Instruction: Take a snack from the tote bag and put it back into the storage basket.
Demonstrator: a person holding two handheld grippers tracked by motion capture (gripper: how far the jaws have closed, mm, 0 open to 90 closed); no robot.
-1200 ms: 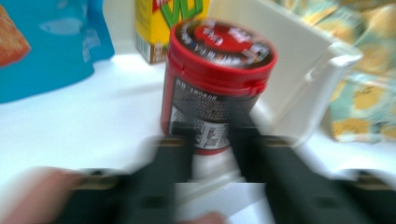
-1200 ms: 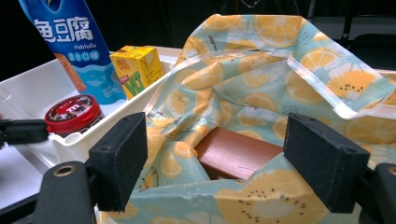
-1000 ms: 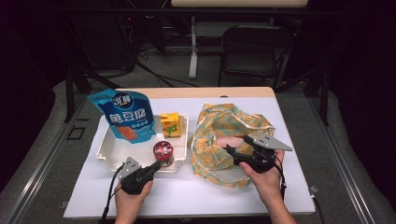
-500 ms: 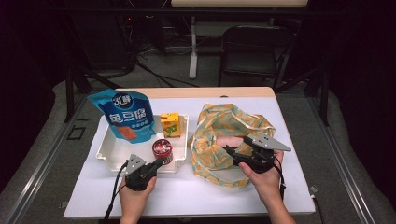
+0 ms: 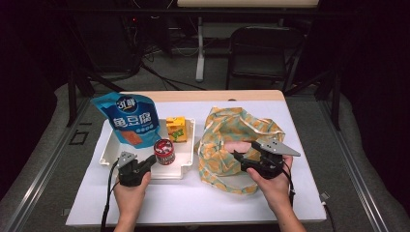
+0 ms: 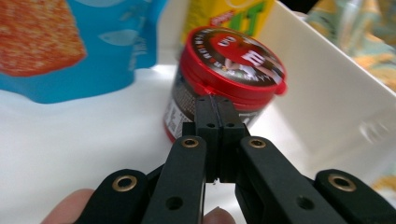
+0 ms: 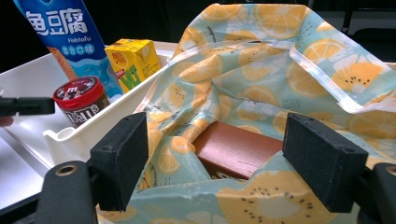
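Observation:
My left gripper [image 5: 152,161] is shut with nothing between its jaws. Its tips [image 6: 215,100] sit right at the side of a red-lidded candy jar [image 6: 224,79] [image 5: 164,151], which stands in a white tray [image 5: 109,153]. My right gripper [image 5: 238,160] is open at the mouth of a lemon-print bag [image 5: 227,128]. Its wide-apart pads [image 7: 119,158] flank the bag's rim, and a brown box [image 7: 238,149] lies inside the bag [image 7: 261,60].
A blue snack pouch [image 5: 128,118] and a yellow juice box [image 5: 176,129] also stand in the tray, behind the jar. The tray's near wall [image 7: 79,135] lies close beside the bag. White table surface [image 5: 193,203] stretches in front of both hands.
My left gripper has moved away from the person, over the tray's front edge and up to the jar. The right hand and the bag have stayed put.

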